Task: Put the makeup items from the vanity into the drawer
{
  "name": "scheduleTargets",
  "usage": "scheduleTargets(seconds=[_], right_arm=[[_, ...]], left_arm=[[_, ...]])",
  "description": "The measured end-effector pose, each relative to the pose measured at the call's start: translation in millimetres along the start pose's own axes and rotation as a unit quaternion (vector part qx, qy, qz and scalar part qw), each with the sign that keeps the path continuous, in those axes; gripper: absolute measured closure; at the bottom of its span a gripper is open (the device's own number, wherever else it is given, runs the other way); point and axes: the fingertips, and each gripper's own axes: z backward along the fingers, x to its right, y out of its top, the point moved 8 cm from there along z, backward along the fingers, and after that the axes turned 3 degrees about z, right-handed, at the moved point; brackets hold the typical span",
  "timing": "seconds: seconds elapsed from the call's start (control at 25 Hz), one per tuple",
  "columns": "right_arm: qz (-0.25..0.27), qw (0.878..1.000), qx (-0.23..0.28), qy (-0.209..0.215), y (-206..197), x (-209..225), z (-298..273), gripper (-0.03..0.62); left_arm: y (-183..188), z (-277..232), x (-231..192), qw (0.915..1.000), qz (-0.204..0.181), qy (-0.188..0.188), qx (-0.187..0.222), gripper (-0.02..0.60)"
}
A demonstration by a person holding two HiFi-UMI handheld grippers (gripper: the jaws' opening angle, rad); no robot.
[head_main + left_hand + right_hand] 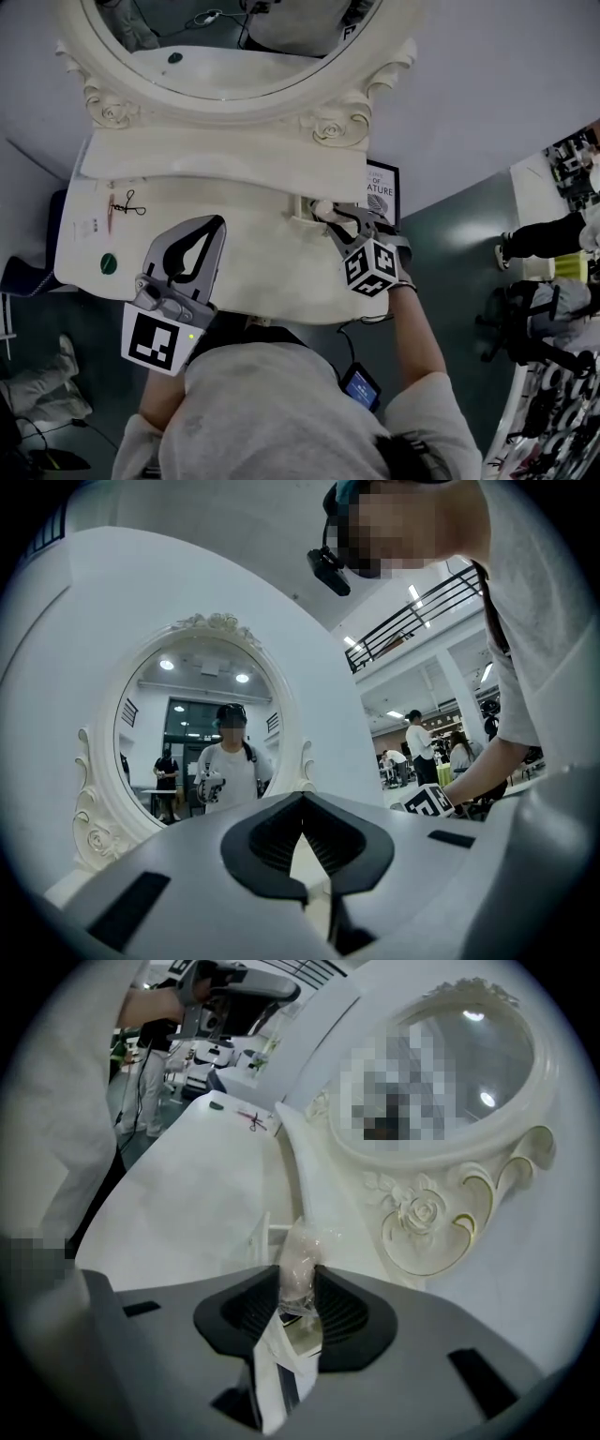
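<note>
The white vanity (253, 281) carries a small open drawer (302, 217) under its oval mirror (234, 56). My right gripper (328, 214) is shut on a plastic-wrapped pale makeup item (322, 206) and holds it right at that drawer. In the right gripper view the wrapped item (298, 1258) sticks out between the pads of that gripper (300, 1277), with the drawer (263, 1237) just beyond. My left gripper (218, 223) hovers over the tabletop's middle, tips together and holding nothing; its view (302, 797) faces the mirror (202, 733).
Small scissors (127, 204), a green round lid (108, 263) and a small packet (88, 226) lie at the vanity's left end. A framed sign (382, 190) leans by the wall at the right. People stand further right (548, 239).
</note>
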Motion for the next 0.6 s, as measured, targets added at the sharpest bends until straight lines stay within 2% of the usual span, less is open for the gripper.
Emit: scheduleTargets(seconds=[0.28,0.48,0.6], right_arm=[[0.094,0.994,-0.037,0.038,-1.7,6.2,-14.9,0.467],[0.163,0.982,-0.060,0.071,-0.9,7.2,-22.1,0.467],[0.184,0.976,-0.066,0.092,1.8,9.7,-27.0,0.467]], left_arm=[[-4.6,-3.1,-5.5,0.9999,0.005,0.013,-0.003,0.568],[-5.5,-2.7,-8.5,0.9998,0.005,0.020,-0.003,0.568],[-5.8,-1.9,-10.7,0.9997,0.001,0.023,-0.007,0.568]])
